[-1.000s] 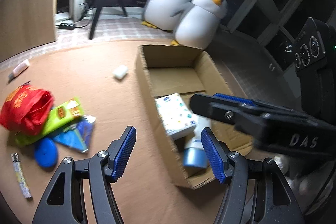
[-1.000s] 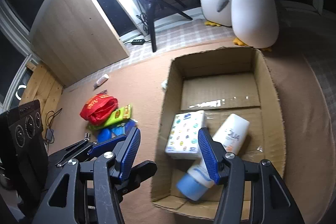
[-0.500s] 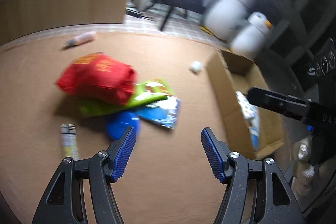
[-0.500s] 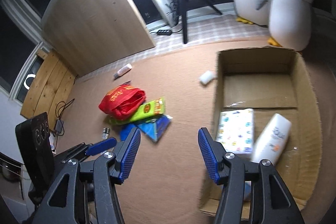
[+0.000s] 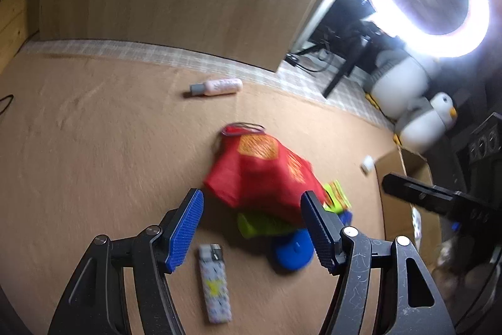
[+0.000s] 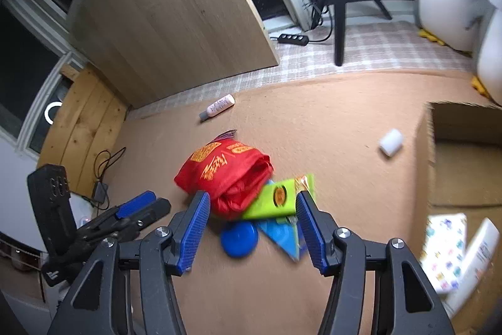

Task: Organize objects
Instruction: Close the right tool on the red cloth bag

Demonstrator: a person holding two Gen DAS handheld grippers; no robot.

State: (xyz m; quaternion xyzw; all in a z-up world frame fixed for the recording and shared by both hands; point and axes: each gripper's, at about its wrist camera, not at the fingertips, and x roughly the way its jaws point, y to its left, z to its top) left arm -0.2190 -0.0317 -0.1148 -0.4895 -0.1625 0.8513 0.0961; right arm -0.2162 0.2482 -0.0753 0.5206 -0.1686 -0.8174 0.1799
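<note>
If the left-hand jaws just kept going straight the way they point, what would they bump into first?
Most likely the red bag: it sits centred between the open left gripper jaws, atop a green packet. Depth is hard to judge, so the brown mat might come first.

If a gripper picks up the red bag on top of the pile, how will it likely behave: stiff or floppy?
The red bag looks crumpled and folded, so it is probably soft and would sag and unfold when lifted. It overlaps the green packet, so pulling it may drag that along. Its thin loop handles could snag on a finger.
</note>
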